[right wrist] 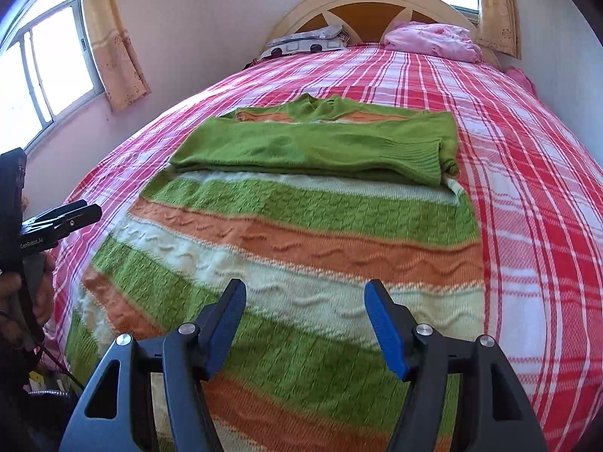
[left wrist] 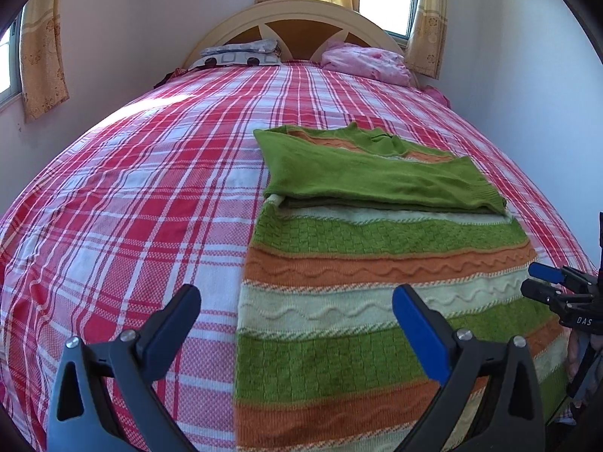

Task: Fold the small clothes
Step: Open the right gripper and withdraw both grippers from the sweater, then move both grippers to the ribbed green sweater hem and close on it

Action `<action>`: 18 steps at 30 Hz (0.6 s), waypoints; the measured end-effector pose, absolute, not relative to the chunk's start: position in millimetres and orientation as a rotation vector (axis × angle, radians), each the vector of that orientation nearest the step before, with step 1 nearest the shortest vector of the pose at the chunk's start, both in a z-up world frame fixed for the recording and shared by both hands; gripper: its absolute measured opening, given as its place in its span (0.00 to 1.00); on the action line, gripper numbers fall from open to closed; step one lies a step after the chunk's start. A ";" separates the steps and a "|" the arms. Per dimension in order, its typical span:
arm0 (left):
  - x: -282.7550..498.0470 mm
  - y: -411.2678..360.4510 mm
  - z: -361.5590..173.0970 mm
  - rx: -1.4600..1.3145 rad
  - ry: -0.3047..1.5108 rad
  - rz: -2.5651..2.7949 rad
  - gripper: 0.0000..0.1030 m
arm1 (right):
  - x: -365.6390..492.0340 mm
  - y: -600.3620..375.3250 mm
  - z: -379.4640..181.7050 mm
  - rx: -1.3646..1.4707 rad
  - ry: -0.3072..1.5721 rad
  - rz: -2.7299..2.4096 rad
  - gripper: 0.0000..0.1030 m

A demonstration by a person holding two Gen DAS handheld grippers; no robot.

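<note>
Both jaws stand spread and empty, the left gripper (left wrist: 296, 316) over the striped sweater's (left wrist: 384, 263) left edge, the right gripper (right wrist: 305, 312) above its hem; sleeves look already folded across at twelve o'clock on the bed (left wrist: 132, 207); next, I judge, pinch the hem corners and fold upward.

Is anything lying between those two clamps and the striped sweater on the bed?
Nothing visible. The left hand-held gripper and right hand-held gripper both hang open over the near hem of the green, orange and cream striped knitted sweater, with no object between.
</note>
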State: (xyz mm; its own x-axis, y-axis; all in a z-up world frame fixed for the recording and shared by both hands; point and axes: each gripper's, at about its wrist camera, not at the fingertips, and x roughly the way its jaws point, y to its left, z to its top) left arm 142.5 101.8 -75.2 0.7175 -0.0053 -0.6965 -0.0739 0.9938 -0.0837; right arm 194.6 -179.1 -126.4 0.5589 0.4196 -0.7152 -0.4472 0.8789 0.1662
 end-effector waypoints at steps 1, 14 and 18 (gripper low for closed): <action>137.8 100.3 -75.1 -0.105 0.770 0.038 1.00 | 191.7 -179.3 -126.8 -0.036 0.836 0.512 0.64; 90.7 95.0 -79.0 -0.038 0.787 0.028 1.00 | 150.9 -182.9 -133.3 -0.073 0.873 0.529 0.65; 82.2 96.2 -82.5 -0.035 0.800 0.031 1.00 | 140.4 -183.1 -135.5 -0.082 0.882 0.530 0.65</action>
State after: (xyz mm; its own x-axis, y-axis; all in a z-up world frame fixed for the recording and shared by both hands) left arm 82.2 96.2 -82.5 0.6960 0.0143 -0.7179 -0.0406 0.9990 -0.0195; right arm 140.4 -183.1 -135.5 0.5157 0.4080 -0.7534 -0.4739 0.8684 0.1459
